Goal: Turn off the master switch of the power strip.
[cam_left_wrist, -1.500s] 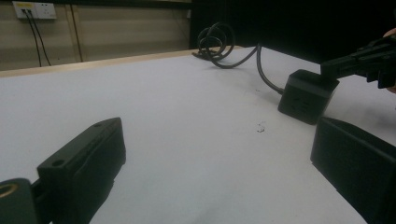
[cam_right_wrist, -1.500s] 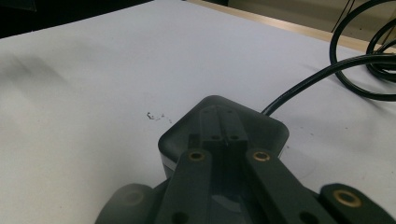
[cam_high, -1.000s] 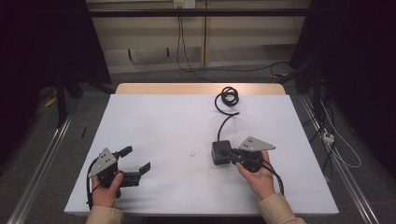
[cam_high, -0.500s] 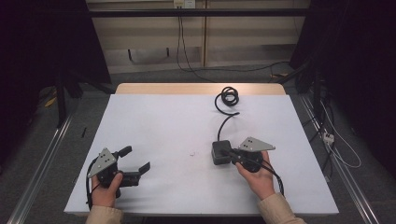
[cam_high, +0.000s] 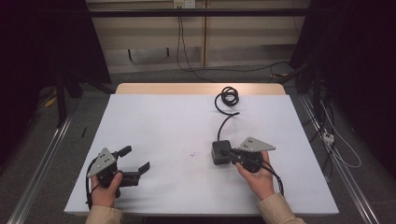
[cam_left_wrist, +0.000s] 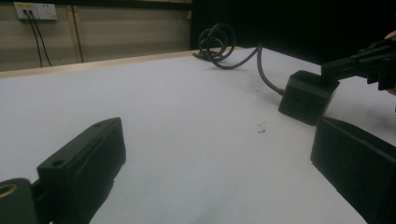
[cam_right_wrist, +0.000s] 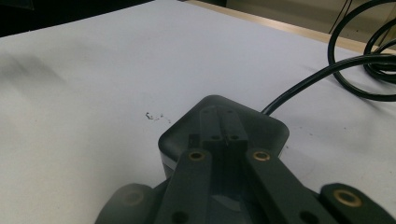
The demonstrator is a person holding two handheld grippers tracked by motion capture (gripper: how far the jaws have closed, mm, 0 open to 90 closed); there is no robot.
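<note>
The left tool point(cam_high: 135, 164) rests on the table point(cam_high: 159, 121) at its near left corner, held in the left hand point(cam_high: 105, 191). Its jaws stand wide apart, with nothing between them but bare table top; in the left gripper view they rise at either side of the frame point(cam_left_wrist: 210, 177). It lies well to the left of the adapter point(cam_high: 221, 152), and a small dark speck point(cam_high: 192, 154) on the table sits between the two, nearer the adapter.

The adapter, a black rounded block, lies flat on the table right of centre. Its cable point(cam_high: 223, 123) leaves the far side and runs to a loose coil point(cam_high: 228, 96) near the table's far edge.

The right tool point(cam_high: 226, 151), held in the right hand point(cam_high: 257, 175), comes at the adapter from its right. Its jaws are brought together, and the tips lie over the top of the adapter point(cam_right_wrist: 224, 135), seemingly touching it; they do not clamp its sides. In the left gripper view the closed tips point(cam_left_wrist: 334, 70) sit at the adapter's upper right edge.
</note>
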